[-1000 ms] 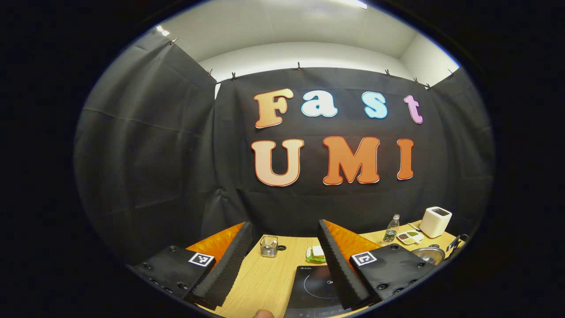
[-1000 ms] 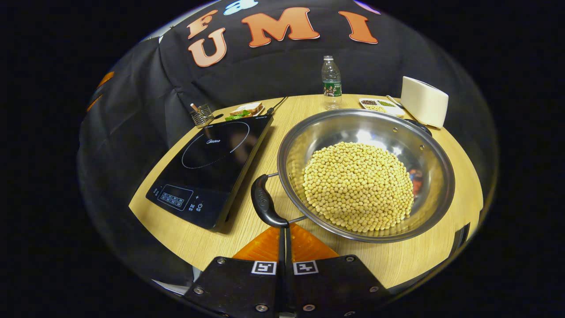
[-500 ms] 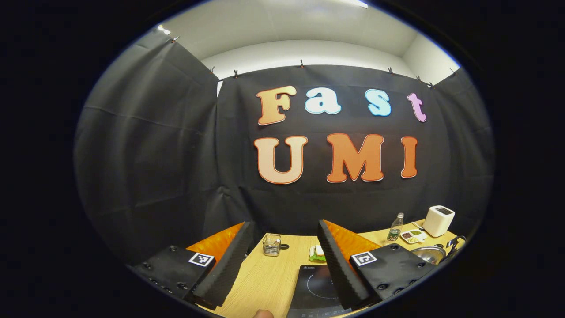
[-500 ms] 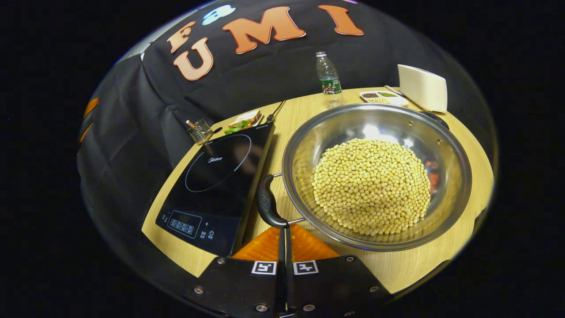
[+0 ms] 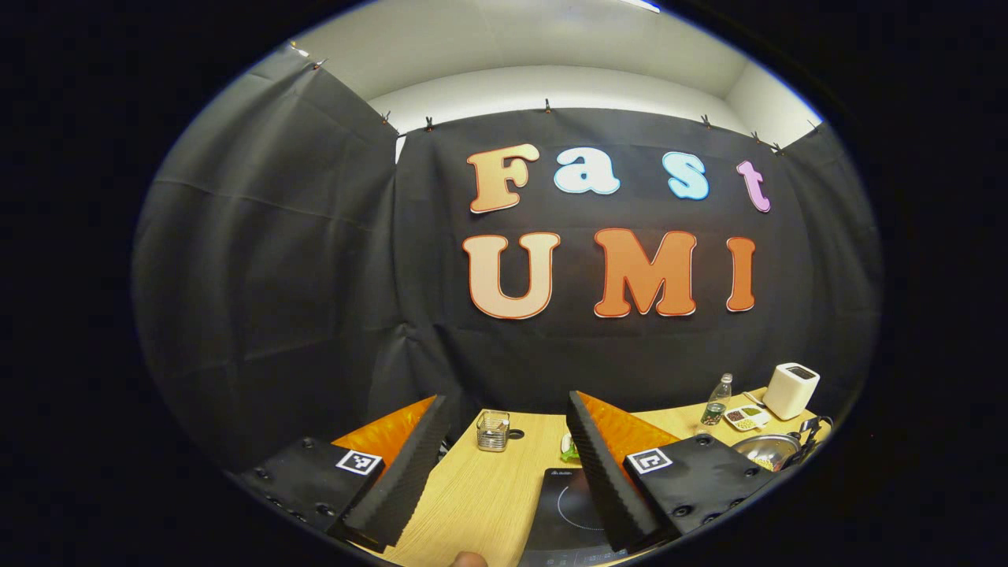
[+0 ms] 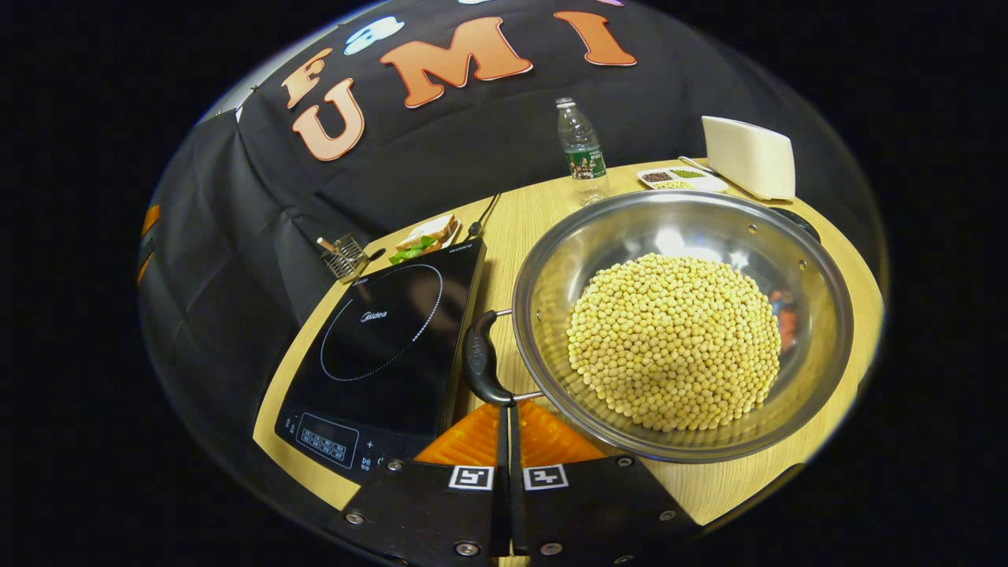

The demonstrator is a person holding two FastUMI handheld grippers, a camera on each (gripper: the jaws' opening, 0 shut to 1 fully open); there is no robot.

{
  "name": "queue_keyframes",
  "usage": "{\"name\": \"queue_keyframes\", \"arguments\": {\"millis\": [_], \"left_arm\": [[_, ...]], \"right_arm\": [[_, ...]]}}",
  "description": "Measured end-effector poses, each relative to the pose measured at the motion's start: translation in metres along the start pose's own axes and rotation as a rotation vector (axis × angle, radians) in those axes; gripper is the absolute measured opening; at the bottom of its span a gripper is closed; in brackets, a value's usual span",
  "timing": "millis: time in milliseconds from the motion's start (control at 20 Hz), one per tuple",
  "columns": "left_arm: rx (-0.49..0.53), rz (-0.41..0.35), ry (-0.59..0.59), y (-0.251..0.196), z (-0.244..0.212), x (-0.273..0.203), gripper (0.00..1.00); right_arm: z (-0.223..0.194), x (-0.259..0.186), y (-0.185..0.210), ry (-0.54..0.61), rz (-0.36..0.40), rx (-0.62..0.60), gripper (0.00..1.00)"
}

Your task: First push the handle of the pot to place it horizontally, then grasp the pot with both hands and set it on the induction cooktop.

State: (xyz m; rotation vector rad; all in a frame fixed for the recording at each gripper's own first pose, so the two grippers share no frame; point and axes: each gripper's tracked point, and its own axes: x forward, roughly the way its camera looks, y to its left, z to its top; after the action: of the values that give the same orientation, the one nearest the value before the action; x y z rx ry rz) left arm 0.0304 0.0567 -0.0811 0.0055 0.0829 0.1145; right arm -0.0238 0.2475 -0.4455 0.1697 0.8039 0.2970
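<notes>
Left gripper [image 5: 504,429], left gripper view: fingers spread, empty, above the table [image 5: 480,496]; pot [image 5: 762,449] far right. Right gripper [image 6: 508,405], right gripper view: fingers closed together, tips against the pot's handle [image 6: 479,368]; pot [image 6: 682,323] of soybeans [image 6: 673,340] beside the induction cooktop [image 6: 386,342].

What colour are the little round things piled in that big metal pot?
Pale yellow beans, heaped in the shiny steel pot; clearest in the right gripper view.

From my right gripper view, everything sits around the pot [image 6: 682,324] on the table [image 6: 528,220] — induction cooktop [image 6: 386,339] just left, bottle [image 6: 581,150] behind, toaster [image 6: 746,156] behind-right, sandwich plate [image 6: 424,235] far behind-left — soybeans [image 6: 674,340] in it.
</notes>
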Motion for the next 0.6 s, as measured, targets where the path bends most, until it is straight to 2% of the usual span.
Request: {"name": "queue_keyframes", "arguments": {"millis": [600], "left_arm": [[-0.004,-0.001,0.026,0.005,-0.02,0.01,0.98]], "right_arm": [[0.025,0.03,0.001,-0.045,-0.035,0.036,0.0]]}}
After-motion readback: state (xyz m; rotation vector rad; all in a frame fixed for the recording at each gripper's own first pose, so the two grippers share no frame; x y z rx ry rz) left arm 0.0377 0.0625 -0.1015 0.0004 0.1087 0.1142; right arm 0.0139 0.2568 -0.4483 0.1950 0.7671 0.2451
